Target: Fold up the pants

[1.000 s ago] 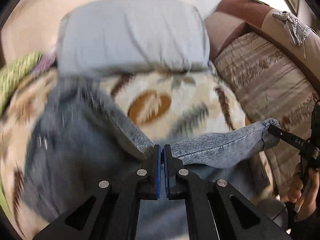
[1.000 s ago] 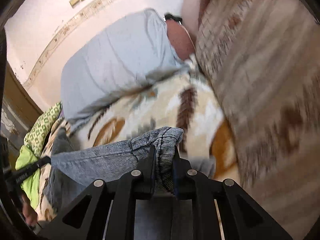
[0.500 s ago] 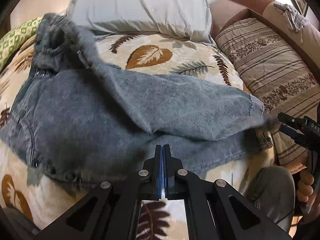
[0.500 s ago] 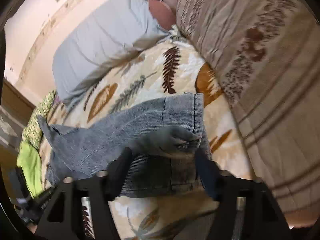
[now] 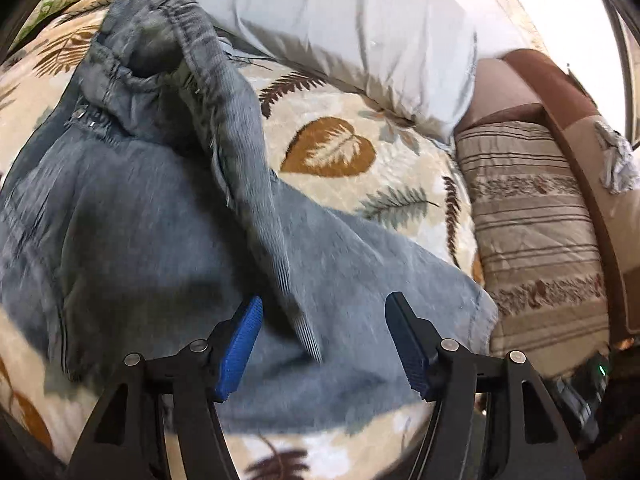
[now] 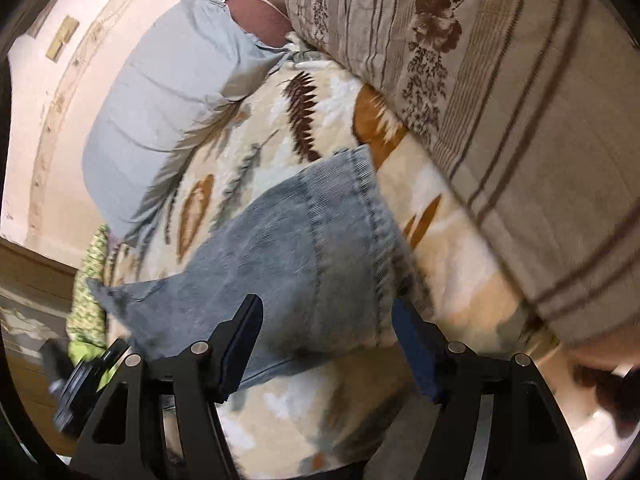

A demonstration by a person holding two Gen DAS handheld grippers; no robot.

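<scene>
Grey-blue denim pants (image 5: 160, 216) lie on a leaf-patterned bedspread (image 5: 360, 184), folded lengthwise with one leg over the other. The waistband (image 5: 160, 40) is bunched at the far left. My left gripper (image 5: 322, 344) is open and empty just above the near edge of the legs. In the right wrist view the leg hems (image 6: 372, 208) lie flat on the bedspread (image 6: 280, 120). My right gripper (image 6: 328, 344) is open and empty above the hem end.
A pale blue pillow (image 5: 360, 24) lies at the head of the bed. A striped brown cushion (image 5: 536, 232) lines the right side and shows large in the right wrist view (image 6: 500, 100). A green patterned cloth (image 6: 88, 300) lies beyond the pants' left end.
Both grippers were shut on the pants and carried the leg over; they let go, and both jaws now stand open. The pants have settled on the bed.
</scene>
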